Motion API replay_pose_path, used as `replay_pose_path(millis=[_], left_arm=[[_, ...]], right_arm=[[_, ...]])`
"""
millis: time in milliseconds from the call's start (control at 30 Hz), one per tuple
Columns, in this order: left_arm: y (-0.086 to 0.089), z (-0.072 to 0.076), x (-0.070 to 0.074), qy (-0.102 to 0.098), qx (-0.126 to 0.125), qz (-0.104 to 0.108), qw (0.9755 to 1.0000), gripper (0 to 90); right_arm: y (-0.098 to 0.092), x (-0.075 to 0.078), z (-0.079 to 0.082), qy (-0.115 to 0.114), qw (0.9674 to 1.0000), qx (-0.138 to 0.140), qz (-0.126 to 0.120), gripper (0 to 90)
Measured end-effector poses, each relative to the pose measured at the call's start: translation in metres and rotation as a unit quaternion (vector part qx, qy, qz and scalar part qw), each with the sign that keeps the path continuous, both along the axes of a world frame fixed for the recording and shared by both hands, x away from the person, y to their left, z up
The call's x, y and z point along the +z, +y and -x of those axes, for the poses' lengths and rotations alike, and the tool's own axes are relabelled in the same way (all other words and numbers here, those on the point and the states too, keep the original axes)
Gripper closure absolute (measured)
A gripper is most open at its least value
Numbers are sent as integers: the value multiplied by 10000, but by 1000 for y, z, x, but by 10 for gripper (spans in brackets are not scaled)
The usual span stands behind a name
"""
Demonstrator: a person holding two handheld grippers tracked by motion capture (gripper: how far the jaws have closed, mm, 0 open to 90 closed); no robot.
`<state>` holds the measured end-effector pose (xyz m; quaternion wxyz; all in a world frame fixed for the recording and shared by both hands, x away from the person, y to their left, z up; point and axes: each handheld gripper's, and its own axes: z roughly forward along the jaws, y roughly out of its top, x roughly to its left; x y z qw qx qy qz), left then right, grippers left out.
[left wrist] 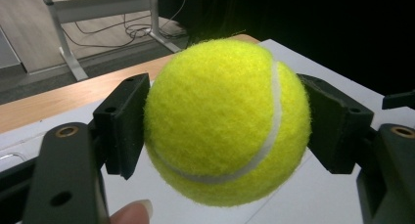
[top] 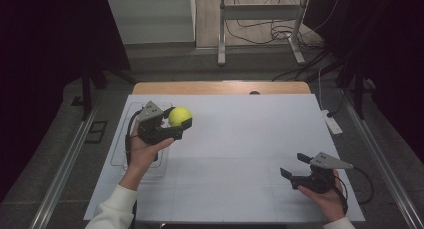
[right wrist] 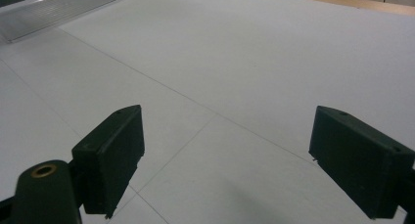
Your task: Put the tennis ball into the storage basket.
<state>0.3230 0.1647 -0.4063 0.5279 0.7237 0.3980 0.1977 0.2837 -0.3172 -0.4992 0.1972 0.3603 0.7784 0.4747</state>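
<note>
Your left gripper (top: 178, 122) is clamped on the tennis ball (top: 179, 116), holding it above the far-left part of the white sheet (top: 240, 139) that covers the table. In the left gripper view the 2 black pads (left wrist: 122, 123) press on opposite sides of the ball (left wrist: 227, 121), and the felt bulges slightly around them. The ball is a sphere, so it has no long axis and points no particular way; what marks its orientation is the white seam. In that view the seam runs down the right half of the ball from near the top, then curves left along the lower front.

The ball's surface is fuzzy yellow-green felt, with loose fibres standing out along its outline. The seam is a smooth, narrow, slightly sunken band. The pads are matte black blocks with flat faces and squared edges. A fingertip (left wrist: 131, 213) shows at the bottom edge, under the ball.

A clear, shallow tray (top: 125, 154) with rounded corners lies on the sheet below your left hand (top: 142, 151).

Your right gripper (top: 295, 165) sits well apart, low over the near-right part of the sheet, with its jaws wide apart and nothing between them. In the right gripper view, thin seam lines cross the smooth white sheet (right wrist: 244, 62).
</note>
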Motion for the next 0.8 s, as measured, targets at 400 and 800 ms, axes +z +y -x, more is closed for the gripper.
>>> replay_pose_path(millis=[400,800], left_arm=[[8,-4,1,0,115,46,9999,267],[9,-9,-1,53,216,-20,9998,267]], right_arm=[[0,0,0,-1,10000,-8,-9,135],[0,0,0,-7,10000,14,-3,136]])
